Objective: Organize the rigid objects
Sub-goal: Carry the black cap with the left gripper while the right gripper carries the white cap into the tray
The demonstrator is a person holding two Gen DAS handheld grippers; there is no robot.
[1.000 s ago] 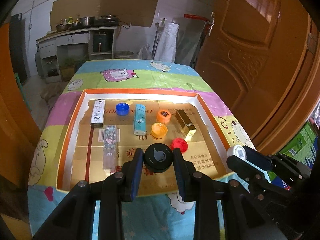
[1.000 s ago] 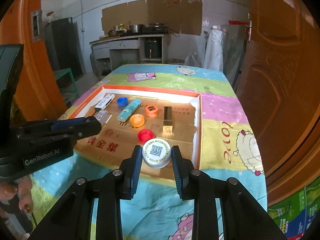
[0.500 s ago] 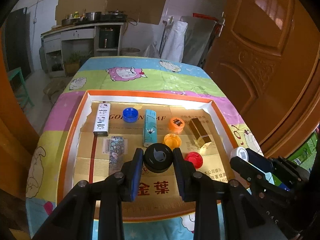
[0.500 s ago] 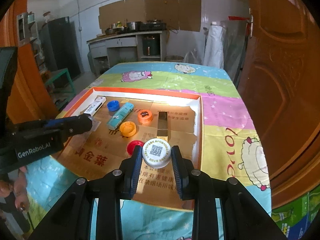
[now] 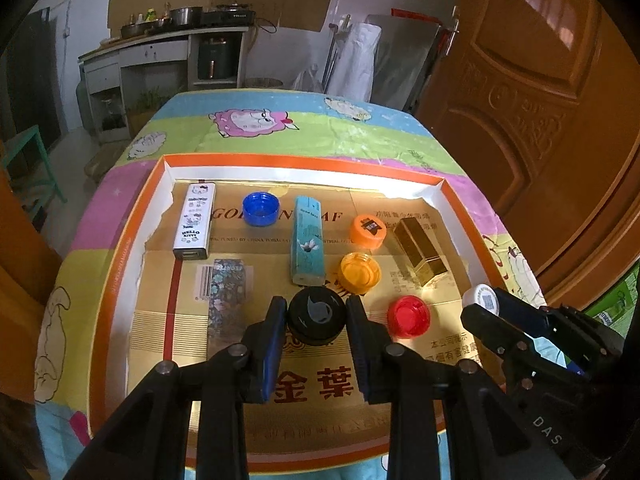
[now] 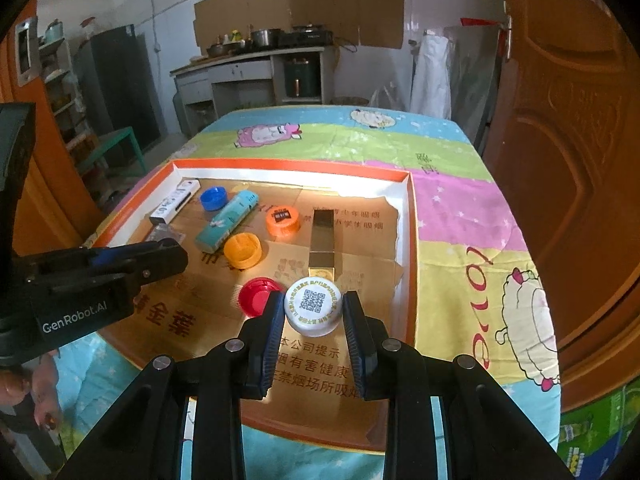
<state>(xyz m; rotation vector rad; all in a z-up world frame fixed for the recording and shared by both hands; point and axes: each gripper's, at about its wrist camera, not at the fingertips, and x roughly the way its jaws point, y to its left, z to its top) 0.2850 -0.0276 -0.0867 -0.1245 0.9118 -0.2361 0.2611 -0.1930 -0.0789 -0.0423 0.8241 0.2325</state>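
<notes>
My left gripper (image 5: 317, 320) is shut on a black cap (image 5: 316, 318) and holds it over the orange-rimmed tray (image 5: 120, 248), just in front of the teal box (image 5: 307, 247). My right gripper (image 6: 313, 312) is shut on a white cap with a QR code (image 6: 313, 310), over the tray's near right part, beside the red cap (image 6: 256, 295). The right gripper also shows in the left wrist view (image 5: 480, 300). In the tray lie a white Hello Kitty box (image 5: 195, 220), a blue cap (image 5: 261, 209), two orange caps (image 5: 367, 231) (image 5: 359, 272), a gold box (image 5: 420, 251) and a floral box (image 5: 227, 298).
The tray sits on a table with a colourful cartoon sheep cloth (image 5: 256, 120). A wooden door (image 5: 540, 100) stands to the right. A kitchen counter (image 5: 160, 52) and a green stool (image 5: 32, 160) are beyond the table on the left.
Both grippers have moved forward over the tray, still holding their caps. The tray objects have not moved.
</notes>
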